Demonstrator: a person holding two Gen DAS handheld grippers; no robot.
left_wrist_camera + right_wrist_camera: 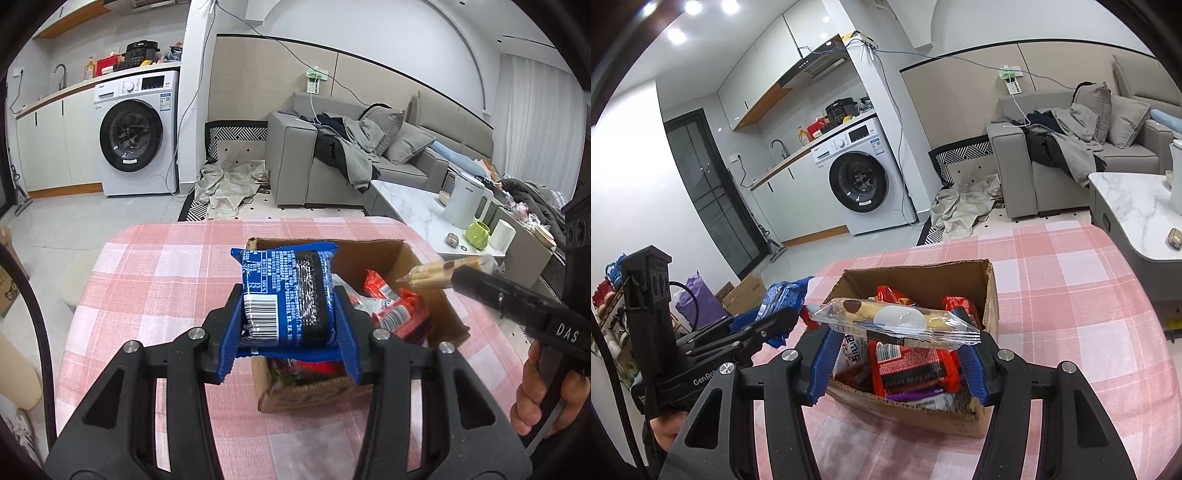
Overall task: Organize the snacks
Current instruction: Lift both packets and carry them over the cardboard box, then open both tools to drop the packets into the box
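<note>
Left gripper (290, 317) is clamped on a blue snack pack (286, 295), held up right over the near-left edge of the cardboard box (424, 295). Right gripper (897, 347) is pinching a clear-wrapped biscuit stick pack (894, 321) crosswise, just above the red snack packs (912, 362) piled in that box. Beyond both grippers, the pink checked desk (1071, 295) runs on.

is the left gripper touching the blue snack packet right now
Touching. The left wrist view shows the left gripper clamping the blue snack packet, its pads pressed against both sides.
</note>
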